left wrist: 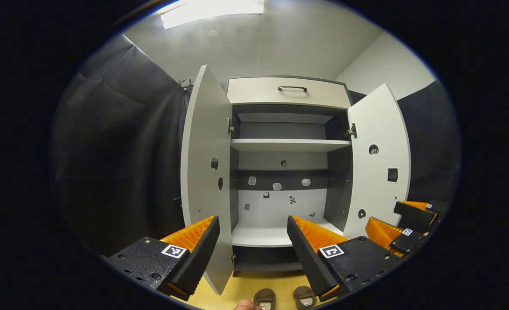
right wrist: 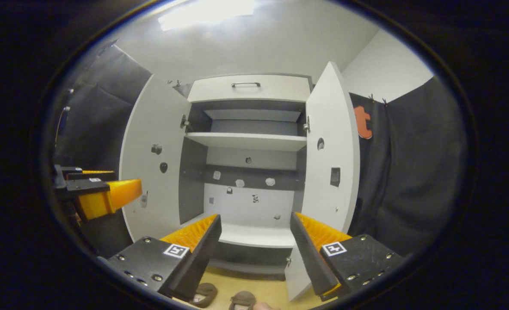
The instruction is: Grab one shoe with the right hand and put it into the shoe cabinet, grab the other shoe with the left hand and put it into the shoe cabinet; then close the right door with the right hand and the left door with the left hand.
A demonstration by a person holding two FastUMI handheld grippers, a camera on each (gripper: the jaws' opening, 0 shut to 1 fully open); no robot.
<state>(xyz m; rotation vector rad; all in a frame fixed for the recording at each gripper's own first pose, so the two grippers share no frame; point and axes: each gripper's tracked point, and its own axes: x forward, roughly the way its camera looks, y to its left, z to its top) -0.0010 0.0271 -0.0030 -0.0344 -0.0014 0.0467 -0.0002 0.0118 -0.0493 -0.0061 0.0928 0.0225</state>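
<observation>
Open shoe cabinet (left wrist: pixel 286 92) in a booth, two brown shoes on the light wooden floor (left wrist: pixel 245 286) before it.

Both doors, left door (left wrist: pixel 205 172) and right door (left wrist: pixel 379 163), stand wide; the white shelves hold nothing. One shoe (left wrist: pixel 265 298) lies just beside the other shoe (left wrist: pixel 304 297), below the cabinet. The left gripper (left wrist: pixel 252 254) and right gripper (right wrist: pixel 254 254) both have fingers spread apart, clamping nothing, aimed at the cabinet.

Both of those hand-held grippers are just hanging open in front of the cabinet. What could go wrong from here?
1. The two shoes sit close together on the floor; the right hand-held gripper might nudge one while grabbing the other.
2. The left door and right door stand wide open beside the left hand-held gripper; a swing could bump them.
</observation>
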